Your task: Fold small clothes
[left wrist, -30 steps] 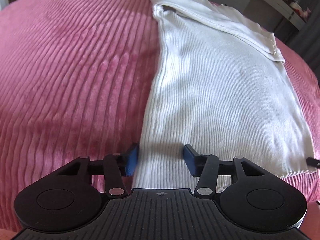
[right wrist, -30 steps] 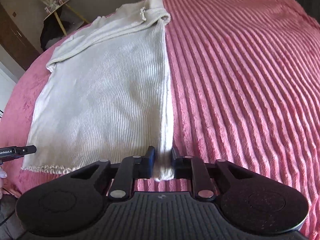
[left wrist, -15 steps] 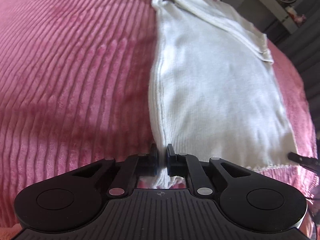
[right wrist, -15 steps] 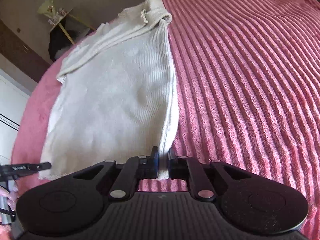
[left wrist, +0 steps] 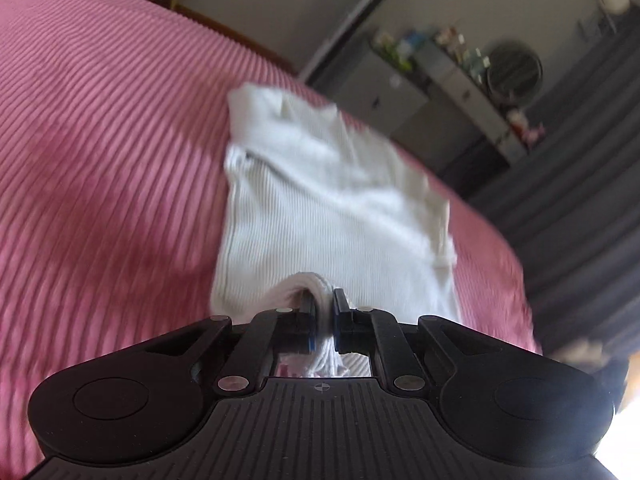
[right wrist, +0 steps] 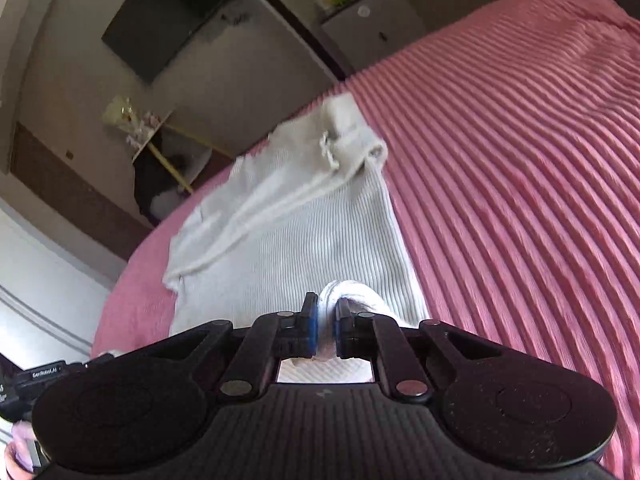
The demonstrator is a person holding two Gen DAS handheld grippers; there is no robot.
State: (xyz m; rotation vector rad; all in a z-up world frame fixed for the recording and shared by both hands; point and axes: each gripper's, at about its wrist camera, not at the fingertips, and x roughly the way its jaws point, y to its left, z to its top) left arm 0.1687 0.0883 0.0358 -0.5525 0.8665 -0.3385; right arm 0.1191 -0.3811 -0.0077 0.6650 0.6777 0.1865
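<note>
A white ribbed knit top (left wrist: 320, 208) lies on a pink ribbed bedspread (left wrist: 100, 140), its sleeve folded across the far end. My left gripper (left wrist: 323, 316) is shut on the top's near left hem corner and holds it lifted, the cloth curling over the fingers. In the right wrist view the same top (right wrist: 304, 232) lies ahead, and my right gripper (right wrist: 325, 320) is shut on its near right hem corner, also lifted. The hem between the two grippers is hidden behind them.
The pink bedspread (right wrist: 520, 160) stretches wide to the right. Beyond the bed stand a grey cabinet with small items (left wrist: 440, 92), dark curtains (left wrist: 580, 184), a wall screen (right wrist: 168, 20) and a small side table (right wrist: 144, 128). The left gripper's body (right wrist: 36, 380) shows at lower left.
The left gripper closed on the hem corner. Both grippers then lifted their corners and moved forward over the top, so the near part of the cloth now curls up off the bed.
</note>
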